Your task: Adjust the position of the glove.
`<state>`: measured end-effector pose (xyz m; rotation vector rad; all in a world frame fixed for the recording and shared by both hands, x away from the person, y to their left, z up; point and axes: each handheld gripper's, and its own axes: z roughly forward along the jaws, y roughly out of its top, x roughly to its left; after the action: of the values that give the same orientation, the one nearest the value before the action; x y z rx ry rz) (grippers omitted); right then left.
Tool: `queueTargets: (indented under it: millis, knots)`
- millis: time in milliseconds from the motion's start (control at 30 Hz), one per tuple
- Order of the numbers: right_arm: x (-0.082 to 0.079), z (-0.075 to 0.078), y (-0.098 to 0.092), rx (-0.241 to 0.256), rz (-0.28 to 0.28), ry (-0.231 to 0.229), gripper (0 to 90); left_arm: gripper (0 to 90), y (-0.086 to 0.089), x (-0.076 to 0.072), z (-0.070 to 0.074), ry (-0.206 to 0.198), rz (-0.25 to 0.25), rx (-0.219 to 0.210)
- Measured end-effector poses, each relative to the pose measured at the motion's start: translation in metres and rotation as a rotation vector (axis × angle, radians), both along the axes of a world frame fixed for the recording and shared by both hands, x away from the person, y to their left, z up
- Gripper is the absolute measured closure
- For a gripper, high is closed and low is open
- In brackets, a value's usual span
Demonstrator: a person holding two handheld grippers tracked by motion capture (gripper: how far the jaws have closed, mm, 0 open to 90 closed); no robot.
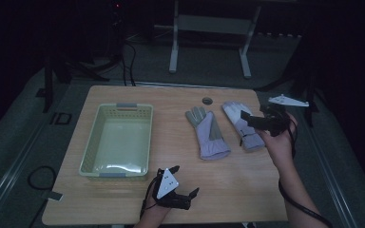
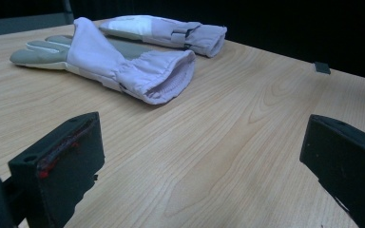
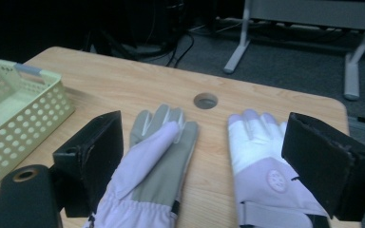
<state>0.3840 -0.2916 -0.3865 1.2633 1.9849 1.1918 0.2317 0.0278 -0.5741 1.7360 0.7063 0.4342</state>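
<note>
- You are holding the right claw (image 1: 255, 121) above the right-hand pale lilac fabric glove with a white back (image 1: 243, 126); its jaws are standing wide apart and gripping nothing.
- That glove (image 3: 266, 180) is lying flat on the light wooden bench (image 1: 185, 190), back up, fingers pointing away from you, its strapped cuff nearest you.
- The second lilac glove with a grey palm (image 1: 206, 132) is resting just beside it, apart from it; keep your jaws off it.
- Lowering squarely over the cuff or mid-hand and pinching both fabric layers would likely give the firmest hold.
- Your left claw (image 1: 178, 185) is resting at the near edge, jaws spread and empty.
- The pale green perforated plastic basket (image 1: 92, 142) is sitting to the left, the probable destination.
</note>
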Motion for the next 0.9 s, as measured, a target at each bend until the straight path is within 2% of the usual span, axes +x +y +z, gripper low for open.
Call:
queueTargets:
  millis: [367,500,700,900]
  knots:
    - [0.018,-0.009,0.036,-0.047,0.073,0.043,14.3,1.1,0.0,0.0,0.0,0.002,0.001,0.002]
    - [0.025,-0.013,0.049,-0.05,0.096,0.061,14.3,1.1,0.0,0.0,0.0,0.002,-0.002,0.002]
    - [0.034,-0.019,0.065,-0.06,0.108,0.079,14.3,1.1,0.0,0.0,0.0,0.001,-0.006,0.002]
    - [0.049,-0.036,0.082,-0.079,0.102,0.118,14.3,1.1,-0.001,-0.001,0.0,-0.005,-0.009,0.008]
